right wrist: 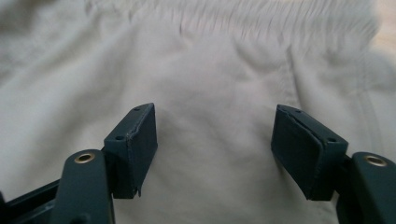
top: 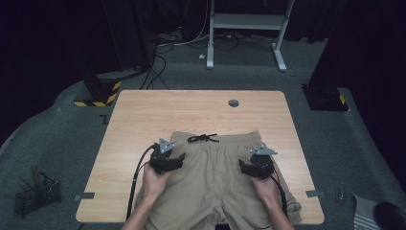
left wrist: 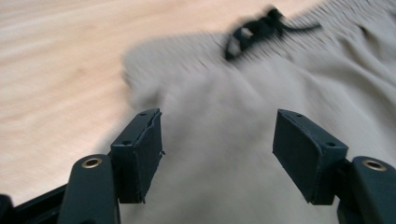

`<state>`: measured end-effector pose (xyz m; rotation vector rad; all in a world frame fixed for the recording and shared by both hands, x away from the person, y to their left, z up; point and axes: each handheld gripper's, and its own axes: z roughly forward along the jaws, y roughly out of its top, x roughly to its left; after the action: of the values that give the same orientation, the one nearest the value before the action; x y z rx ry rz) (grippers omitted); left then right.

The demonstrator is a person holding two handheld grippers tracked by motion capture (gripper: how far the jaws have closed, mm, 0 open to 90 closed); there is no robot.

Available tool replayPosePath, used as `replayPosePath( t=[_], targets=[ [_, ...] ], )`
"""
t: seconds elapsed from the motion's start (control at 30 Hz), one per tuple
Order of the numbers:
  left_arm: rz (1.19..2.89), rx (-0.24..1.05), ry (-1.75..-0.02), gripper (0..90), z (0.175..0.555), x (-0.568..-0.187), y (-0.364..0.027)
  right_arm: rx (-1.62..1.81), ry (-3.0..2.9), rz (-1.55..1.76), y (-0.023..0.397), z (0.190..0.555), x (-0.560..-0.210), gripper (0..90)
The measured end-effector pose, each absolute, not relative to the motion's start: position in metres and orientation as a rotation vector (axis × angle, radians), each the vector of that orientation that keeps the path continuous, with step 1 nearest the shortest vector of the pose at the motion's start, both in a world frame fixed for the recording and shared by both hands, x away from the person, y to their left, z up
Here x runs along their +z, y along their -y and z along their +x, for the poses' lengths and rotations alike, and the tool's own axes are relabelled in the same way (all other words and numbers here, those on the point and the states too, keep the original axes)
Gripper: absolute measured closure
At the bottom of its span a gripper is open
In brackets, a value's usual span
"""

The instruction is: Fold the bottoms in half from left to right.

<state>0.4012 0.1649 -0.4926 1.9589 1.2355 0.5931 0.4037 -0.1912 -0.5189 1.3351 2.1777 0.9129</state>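
Tan shorts (top: 210, 182) lie flat on the near half of the wooden table (top: 143, 115), waistband away from the person, with a black drawstring (top: 203, 138) knotted at its middle. My left gripper (top: 177, 158) hovers over the shorts' left side near the waistband, and my right gripper (top: 245, 165) over the right side. In the left gripper view the left gripper (left wrist: 217, 154) stands open above blurred cloth (left wrist: 224, 93), the drawstring (left wrist: 254, 30) beyond it. In the right gripper view the right gripper (right wrist: 215, 149) is open over the cloth (right wrist: 210, 70), nothing pinched between its pads.
A round cable hole (top: 233, 103) sits near the table's far edge. On the floor are a wire basket (top: 36, 194) at the left, a yellow-and-black striped base (top: 98, 93) and a white desk frame (top: 246, 28) at the back.
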Motion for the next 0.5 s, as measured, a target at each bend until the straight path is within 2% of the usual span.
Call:
replayPosePath(
  t=[0.07, 0.27, 0.37, 0.5],
  targets=[
    [1.963, 0.586, -1.257, 32.0, 0.413, -0.491, -0.171, 0.933, -2.172, 1.327, 0.191, 0.403, -0.523, 34.1],
    [2.022, 0.561, -1.322, 31.2, 0.438, -0.506, -0.183, 0.940, -2.177, 1.331, 0.192, 0.403, -0.523, 34.1],
    [2.073, 0.540, -1.334, 28.6, 0.440, -0.514, -0.183, 0.939, -2.176, 1.331, 0.191, 0.403, -0.523, 34.1],
    [2.064, 0.515, -1.326, 30.4, 0.439, -0.518, -0.187, 0.939, -2.176, 1.330, 0.191, 0.403, -0.523, 34.1]
  ],
)
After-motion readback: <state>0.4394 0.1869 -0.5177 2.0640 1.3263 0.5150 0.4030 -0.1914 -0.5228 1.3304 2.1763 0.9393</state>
